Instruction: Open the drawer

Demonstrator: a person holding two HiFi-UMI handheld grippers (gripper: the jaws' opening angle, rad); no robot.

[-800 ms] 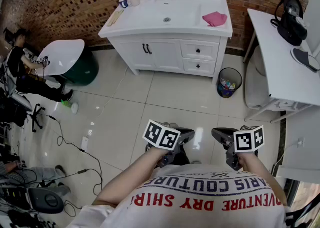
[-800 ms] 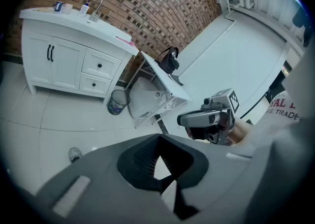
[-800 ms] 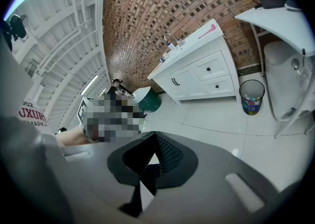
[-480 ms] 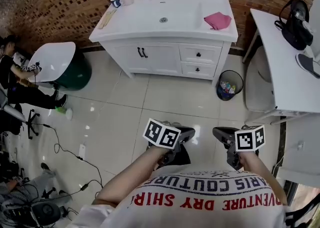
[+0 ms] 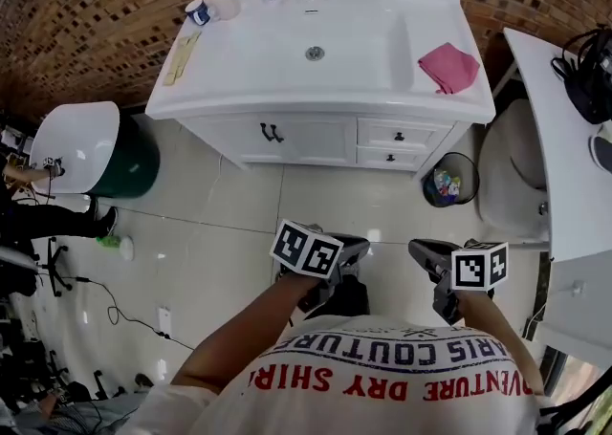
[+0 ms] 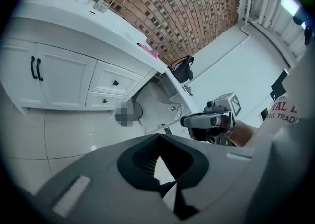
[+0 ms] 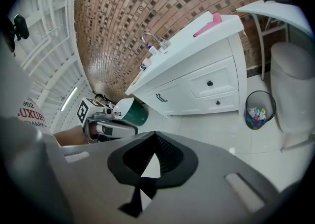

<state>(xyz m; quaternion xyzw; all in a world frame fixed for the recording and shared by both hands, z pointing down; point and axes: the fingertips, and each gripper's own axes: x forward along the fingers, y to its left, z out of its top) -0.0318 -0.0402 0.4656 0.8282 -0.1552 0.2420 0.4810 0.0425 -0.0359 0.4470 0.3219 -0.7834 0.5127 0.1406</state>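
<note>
The left gripper (image 5: 356, 251) and right gripper (image 5: 419, 252) hang near the person's waist, each with jaws pinched together on nothing. Farther off, two stacked white drawers (image 5: 379, 133), each with one dark round knob (image 5: 401, 136), sit shut under the smooth counter's (image 5: 239, 65) right end.

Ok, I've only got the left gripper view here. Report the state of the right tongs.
Observer: The right gripper has its tongs shut, with nothing between them.
Operator: Now tell me what stands on the floor to the right of the drawers.
Observer: A dark mesh waste bin with colourful rubbish inside stands by the right corner of the cabinet.
Operator: Describe what is off the cabinet's left end.
Observer: A dark green drum with a white rounded top stands on the floor there.
</note>
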